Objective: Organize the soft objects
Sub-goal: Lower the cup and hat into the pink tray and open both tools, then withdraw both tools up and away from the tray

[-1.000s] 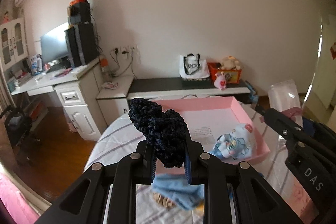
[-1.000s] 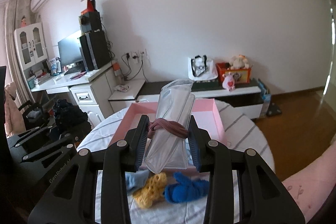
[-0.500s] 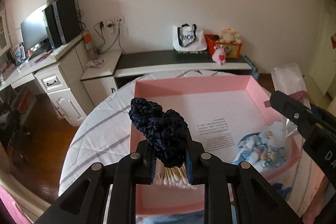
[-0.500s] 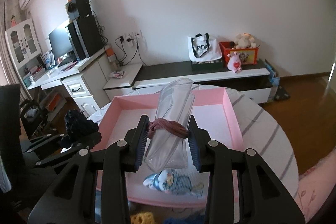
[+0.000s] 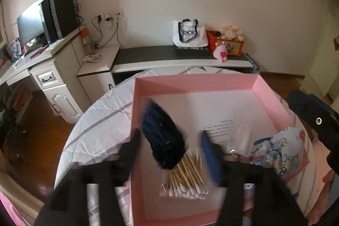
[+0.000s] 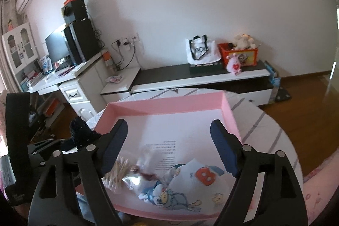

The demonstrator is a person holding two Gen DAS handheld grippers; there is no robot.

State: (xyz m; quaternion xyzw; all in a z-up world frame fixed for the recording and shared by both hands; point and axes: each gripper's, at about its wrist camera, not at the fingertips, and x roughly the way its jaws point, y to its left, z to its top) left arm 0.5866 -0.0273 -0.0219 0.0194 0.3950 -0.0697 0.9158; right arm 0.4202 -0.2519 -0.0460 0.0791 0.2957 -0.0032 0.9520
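A pink box [image 5: 190,79] lies on the round table. My left gripper [image 5: 169,137] hovers over its left part with its jaws opening. A dark blue knitted piece [image 5: 163,137] is blurred between them, free of the pads, just above a packet of cotton swabs [image 5: 186,179]. My right gripper [image 6: 169,126] hangs over the pink box [image 6: 169,104], its jaws opening with nothing between them. Below it lie a clear bag with a maroon band [image 6: 146,172] and a cartoon-print cloth [image 6: 190,185]. The right wrist view shows the dark knitted piece [image 6: 80,130] at the left.
The table wears a striped white cloth [image 5: 95,120]. Behind it stands a low dark-topped cabinet [image 5: 169,54] with a tote bag and an orange toy box. A white desk [image 5: 42,69] with a monitor is at the left, over a wooden floor.
Both grippers have gone from shut to open. The left one moved in over the box and let go of the dark knit. The right one dropped the clear bag into the box.
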